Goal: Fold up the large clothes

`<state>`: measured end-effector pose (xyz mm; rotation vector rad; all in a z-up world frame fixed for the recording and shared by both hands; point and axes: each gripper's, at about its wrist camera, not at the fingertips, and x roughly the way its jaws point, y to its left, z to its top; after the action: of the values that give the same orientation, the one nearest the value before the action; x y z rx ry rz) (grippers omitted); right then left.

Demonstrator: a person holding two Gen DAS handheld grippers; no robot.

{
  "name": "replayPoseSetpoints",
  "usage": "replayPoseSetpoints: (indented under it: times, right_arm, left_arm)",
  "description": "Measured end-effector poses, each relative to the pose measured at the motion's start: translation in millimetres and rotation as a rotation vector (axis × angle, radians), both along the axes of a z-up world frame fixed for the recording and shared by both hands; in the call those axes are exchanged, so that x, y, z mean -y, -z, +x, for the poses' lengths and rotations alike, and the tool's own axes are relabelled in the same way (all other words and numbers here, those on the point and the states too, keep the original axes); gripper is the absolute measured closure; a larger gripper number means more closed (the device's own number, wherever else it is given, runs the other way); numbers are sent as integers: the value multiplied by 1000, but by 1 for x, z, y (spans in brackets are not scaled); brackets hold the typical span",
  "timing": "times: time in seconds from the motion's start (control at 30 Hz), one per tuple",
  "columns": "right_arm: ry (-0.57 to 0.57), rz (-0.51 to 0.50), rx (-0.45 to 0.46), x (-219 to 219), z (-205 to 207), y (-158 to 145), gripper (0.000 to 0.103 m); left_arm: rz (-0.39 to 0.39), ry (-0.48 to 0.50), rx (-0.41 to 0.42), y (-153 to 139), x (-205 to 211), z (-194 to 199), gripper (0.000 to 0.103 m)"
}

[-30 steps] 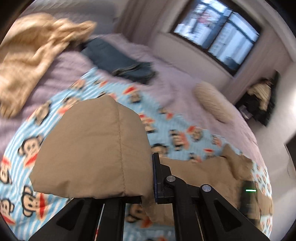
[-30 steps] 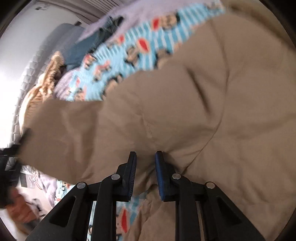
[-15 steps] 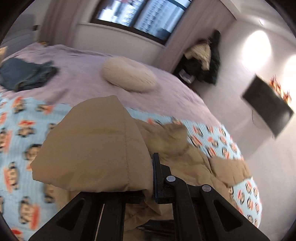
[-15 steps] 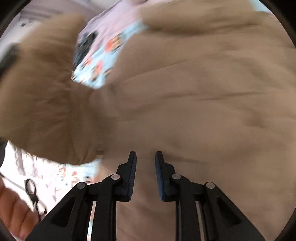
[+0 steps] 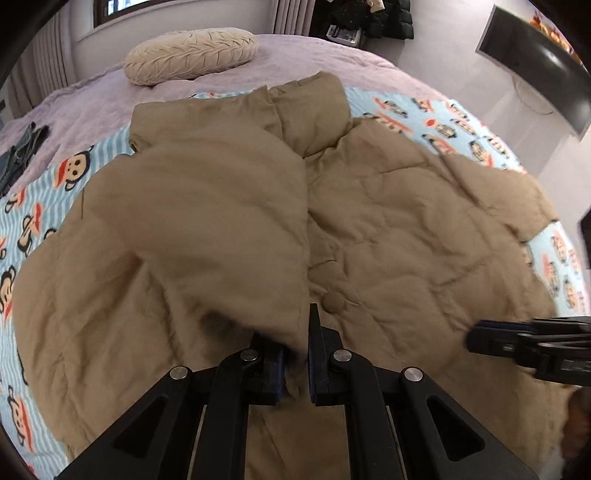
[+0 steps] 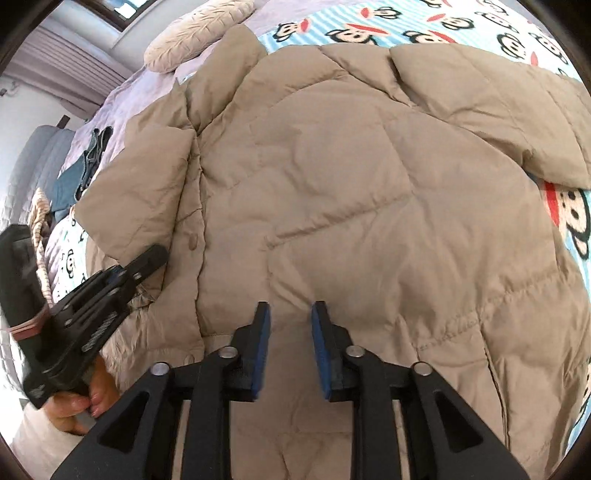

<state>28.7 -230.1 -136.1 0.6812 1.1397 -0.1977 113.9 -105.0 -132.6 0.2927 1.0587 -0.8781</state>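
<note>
A tan puffer jacket (image 5: 388, 229) lies front up on the monkey-print blanket (image 5: 461, 125), collar towards the far pillow. My left gripper (image 5: 295, 354) is shut on the end of the jacket's left sleeve (image 5: 207, 229), which is drawn across the chest. The right wrist view shows that sleeve (image 6: 140, 184) with the left gripper (image 6: 147, 258) at its cuff. My right gripper (image 6: 290, 321) hovers over the jacket (image 6: 351, 184) near its hem. Its jaws are opening and no fabric is pinched between them. The right gripper (image 5: 476, 338) enters the left wrist view from the right.
A round beige pillow (image 5: 190, 55) lies at the far side of the lilac bed. Dark jeans (image 5: 22, 155) lie at the left, beside a striped knit garment (image 6: 38, 221). A wall screen (image 5: 535, 66) and dark hanging clothes (image 5: 373, 18) are beyond the bed. A hand (image 6: 81, 402) holds the left gripper.
The left gripper has carried the sleeve over the jacket's front and lowered it. The right gripper has swung over the jacket body, and its jaws stand wider apart.
</note>
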Motion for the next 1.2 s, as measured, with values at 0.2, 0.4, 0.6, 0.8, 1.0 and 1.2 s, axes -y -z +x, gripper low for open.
replayPoseSetpoints:
  times: [0.2, 0.4, 0.6, 0.8, 1.0, 1.2]
  right_arm:
    - [-71, -79, 69, -20, 23, -27, 34]
    - [-213, -212, 142, -82, 61, -47, 16]
    - [-251, -379, 162, -114, 103, -42, 16]
    - [24, -134, 58, -24, 78, -4, 93]
    - [113, 120, 86, 17, 42, 21, 95]
    - [64, 64, 70, 23, 31, 0, 90]
  left_arm:
    - [-17, -33, -23, -27, -43, 4, 92]
    - [22, -207, -28, -23, -92, 27, 93]
    - [46, -499, -70, -7, -147, 69, 93]
    - [97, -559, -27, 5, -161, 87, 92]
    - [163, -568, -52, 36, -147, 88, 92]
    - [132, -549, 25, 5, -152, 93, 92]
